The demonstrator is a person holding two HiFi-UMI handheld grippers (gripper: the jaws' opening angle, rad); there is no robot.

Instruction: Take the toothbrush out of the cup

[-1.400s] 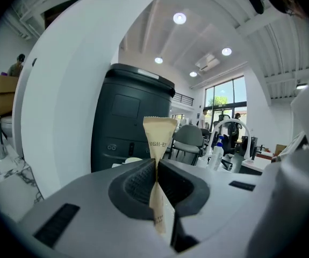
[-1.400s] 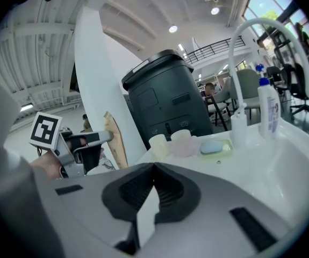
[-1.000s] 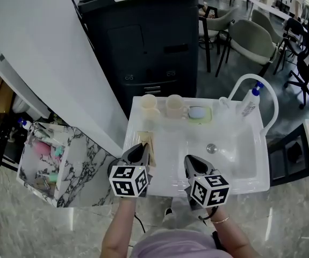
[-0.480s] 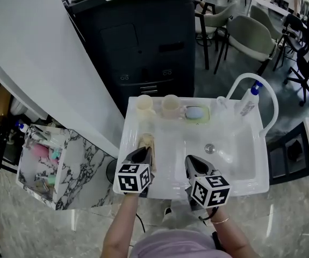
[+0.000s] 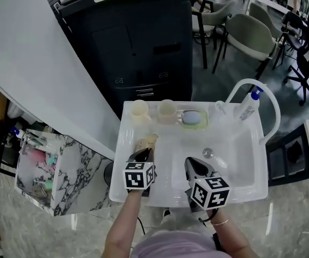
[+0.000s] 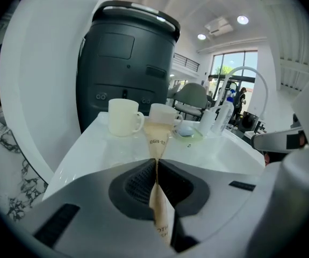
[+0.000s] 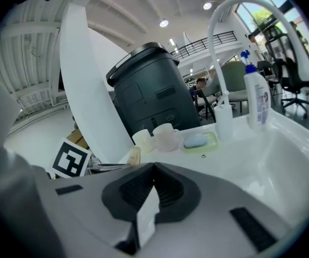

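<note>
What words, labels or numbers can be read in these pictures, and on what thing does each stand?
"IGH-E", its ends cut off: on the tan packet pinched in the left tool.
"OTH" above "SH", partly hidden: lower on the same packet.
Label of the pump bottle: too blurred to read.
Marker cube: only black and white square patterns, no words.

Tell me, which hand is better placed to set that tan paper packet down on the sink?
Left, probably. The left gripper is shut on the tan packet, over the sink's left side. The right gripper is shut, off to the side and not touching the packet.
</note>
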